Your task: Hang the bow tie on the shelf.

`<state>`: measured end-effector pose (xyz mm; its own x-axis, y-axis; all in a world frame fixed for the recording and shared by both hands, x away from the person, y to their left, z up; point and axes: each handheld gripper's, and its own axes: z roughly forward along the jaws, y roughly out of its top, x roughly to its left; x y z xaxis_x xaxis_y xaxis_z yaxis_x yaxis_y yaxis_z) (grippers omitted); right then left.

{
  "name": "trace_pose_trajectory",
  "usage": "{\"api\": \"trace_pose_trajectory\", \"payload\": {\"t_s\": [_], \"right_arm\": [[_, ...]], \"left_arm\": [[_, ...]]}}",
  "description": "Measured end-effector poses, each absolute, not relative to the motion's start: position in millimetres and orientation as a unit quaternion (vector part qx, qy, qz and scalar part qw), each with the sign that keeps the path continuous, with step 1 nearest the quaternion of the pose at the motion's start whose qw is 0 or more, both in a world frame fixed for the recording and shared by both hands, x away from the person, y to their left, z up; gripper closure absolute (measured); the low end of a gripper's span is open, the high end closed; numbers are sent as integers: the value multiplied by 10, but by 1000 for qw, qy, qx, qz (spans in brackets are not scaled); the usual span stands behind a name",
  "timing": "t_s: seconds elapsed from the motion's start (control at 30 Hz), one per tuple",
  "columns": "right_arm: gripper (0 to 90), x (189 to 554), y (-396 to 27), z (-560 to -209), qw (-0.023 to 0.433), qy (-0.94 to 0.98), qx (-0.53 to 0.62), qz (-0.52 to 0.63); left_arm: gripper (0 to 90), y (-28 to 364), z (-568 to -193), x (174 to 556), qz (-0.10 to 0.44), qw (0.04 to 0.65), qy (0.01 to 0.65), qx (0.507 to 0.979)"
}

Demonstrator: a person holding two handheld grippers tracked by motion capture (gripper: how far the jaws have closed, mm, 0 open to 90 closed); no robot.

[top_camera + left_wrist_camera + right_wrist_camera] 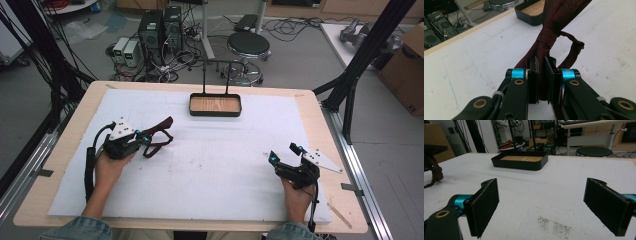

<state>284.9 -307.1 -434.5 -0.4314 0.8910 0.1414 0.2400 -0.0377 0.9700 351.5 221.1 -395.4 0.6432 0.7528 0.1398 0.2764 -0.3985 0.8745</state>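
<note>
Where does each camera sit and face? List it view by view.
High view: above the person's side, looking forward and down on the table; both hands and forearms enter from below.
Left gripper view: rides the left gripper, jaws shut on the dark red necktie.
Right gripper view: rides the right gripper, jaws open.
Shared: the black tray.

I see my left gripper (146, 138) clamping a dark red tie (159, 134) at left, my right gripper (284, 155) spread at right, a black tray (215, 113) far.

necktie (554, 27): dark maroon (finely speckled weave) | tray (215, 112): black wall, light wood-grain floor | table cover (215, 165): white | gripper jaws: black, cyan collars
</note>
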Motion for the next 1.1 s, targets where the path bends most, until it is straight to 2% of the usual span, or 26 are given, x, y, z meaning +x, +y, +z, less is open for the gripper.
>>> {"api": "trace_pose_trajectory", "payload": {"t_s": [0.83, 1.1], "right_arm": [[120, 2855, -3086, -4347, 284, 628, 449, 568], [120, 2860, -3090, -4349, 282, 628, 450, 569]], "left_arm": [[819, 1765, -3320, 4266, 290, 471, 326, 767], [820, 1692, -3100, 4482, 301, 478, 306, 767]]}}
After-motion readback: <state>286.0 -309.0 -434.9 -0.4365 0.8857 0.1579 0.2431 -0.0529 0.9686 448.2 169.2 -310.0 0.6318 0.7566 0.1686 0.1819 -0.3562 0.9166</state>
